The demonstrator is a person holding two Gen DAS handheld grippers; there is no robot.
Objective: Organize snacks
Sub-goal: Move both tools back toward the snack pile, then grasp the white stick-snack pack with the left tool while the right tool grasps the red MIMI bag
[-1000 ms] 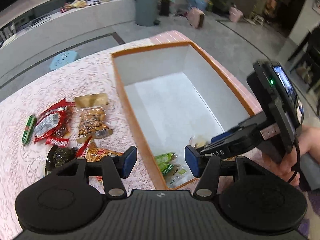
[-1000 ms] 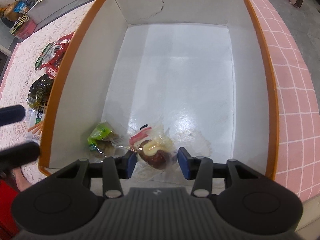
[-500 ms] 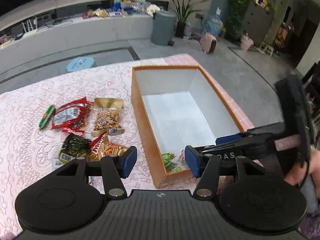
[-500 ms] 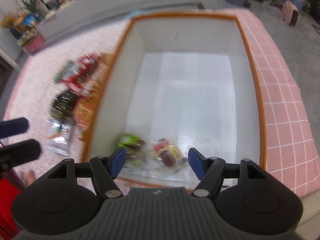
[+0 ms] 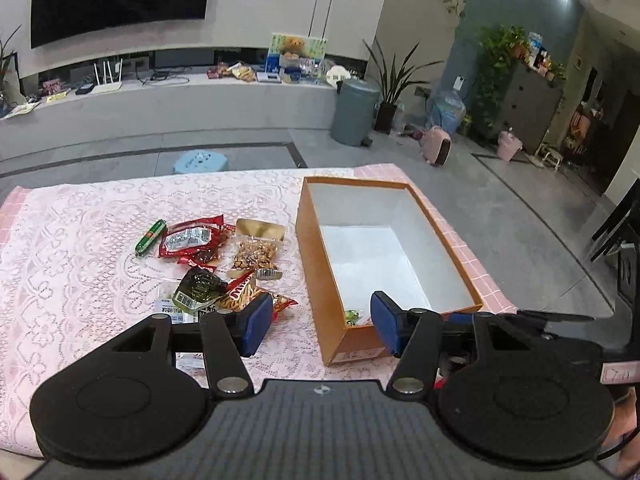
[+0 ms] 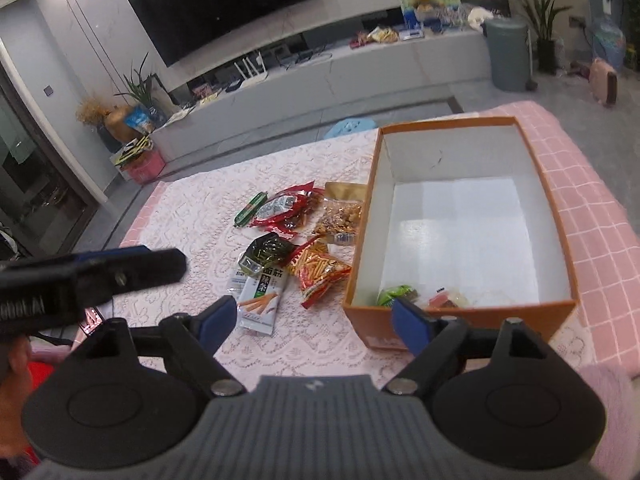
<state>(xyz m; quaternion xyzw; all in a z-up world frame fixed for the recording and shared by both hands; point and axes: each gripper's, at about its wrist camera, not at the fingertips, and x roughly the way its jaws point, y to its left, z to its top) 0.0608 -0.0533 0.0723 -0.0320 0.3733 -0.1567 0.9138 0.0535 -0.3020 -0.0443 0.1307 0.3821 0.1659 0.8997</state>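
An orange box with a white inside [image 5: 316,264] [image 6: 552,216] stands on the pink lace tablecloth. At its near end lie a green packet [image 6: 396,294] [image 5: 352,315] and a clear wrapped pastry [image 6: 448,299]. Left of the box is a pile of snacks: a red packet [image 5: 188,238] [image 6: 282,210], a nut bag [image 5: 256,252] [image 6: 342,216], a dark green packet [image 5: 198,288] [image 6: 266,250], an orange stick-snack bag [image 6: 320,272], a white packet [image 6: 260,300] and a green stick [image 5: 150,236]. My left gripper [image 5: 316,326] and right gripper [image 6: 316,320] are both open, empty, held high in front of the table.
The left gripper shows in the right wrist view [image 6: 80,280] at the left edge. Beyond the table are a blue stool [image 5: 200,160], a grey bin [image 5: 354,112], a low TV bench and plants. Grey floor lies to the right of the table edge.
The right gripper let go of the wrapped pastry in the box, opened wide and pulled back and up. The left gripper also rose and drew back from the table.
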